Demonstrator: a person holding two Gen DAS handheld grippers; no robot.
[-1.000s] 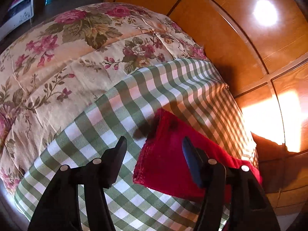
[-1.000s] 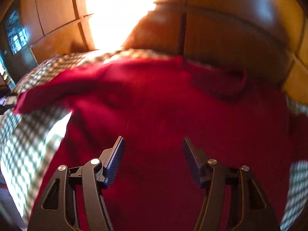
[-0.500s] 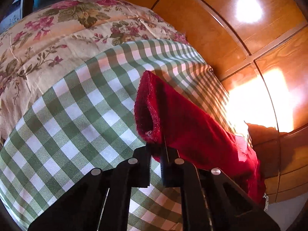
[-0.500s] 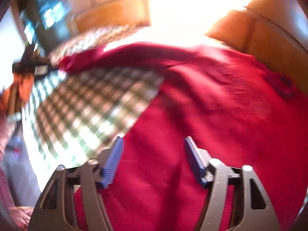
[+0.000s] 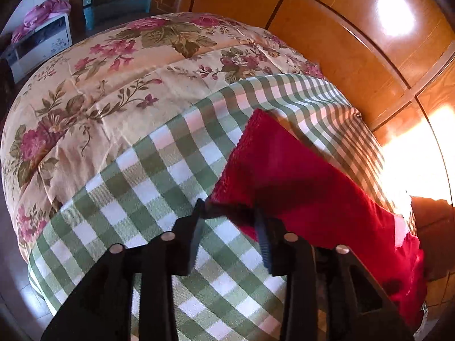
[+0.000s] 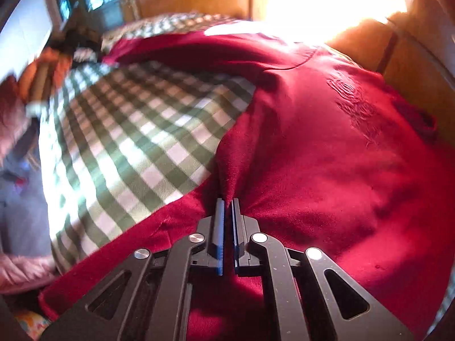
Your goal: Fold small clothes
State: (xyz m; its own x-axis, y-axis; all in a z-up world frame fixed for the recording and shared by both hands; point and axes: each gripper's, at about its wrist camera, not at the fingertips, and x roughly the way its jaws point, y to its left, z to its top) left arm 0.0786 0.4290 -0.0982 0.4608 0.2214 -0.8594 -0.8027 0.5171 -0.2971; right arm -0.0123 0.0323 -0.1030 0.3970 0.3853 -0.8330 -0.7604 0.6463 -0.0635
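Green-and-white checked cloth [image 5: 148, 187] covers the near part of a bed, and on it lies the red garment [image 5: 298, 182] that the task concerns.

Nearest in the left wrist view, the left gripper [image 5: 230, 213] has its two fingers apart, with a corner of the red garment lying between the tips; the left finger [image 5: 196, 227] sits over the checked cloth and the right finger [image 5: 261, 236] is against the red fabric. From there the garment runs away to the right along the edge of the bed, its far corner lying flat on the checks.

In the right wrist view, the right gripper [image 6: 227, 201] has its blue-padded fingers drawn together on a pinched ridge of the red garment [image 6: 327, 156], which puckers upward at the tips. To the left the checked cloth [image 6: 148, 130] shows bare, with a long red strip of the garment stretching across its far side.

Farther off, a floral bedspread [image 5: 113, 85] covers the rest of the bed. Polished wooden panels [image 5: 327, 28] stand behind and to the right, with a glaring patch of sunlight. At the far left a white cabinet [image 5: 39, 42] carries a pink bundle [image 5: 45, 11].
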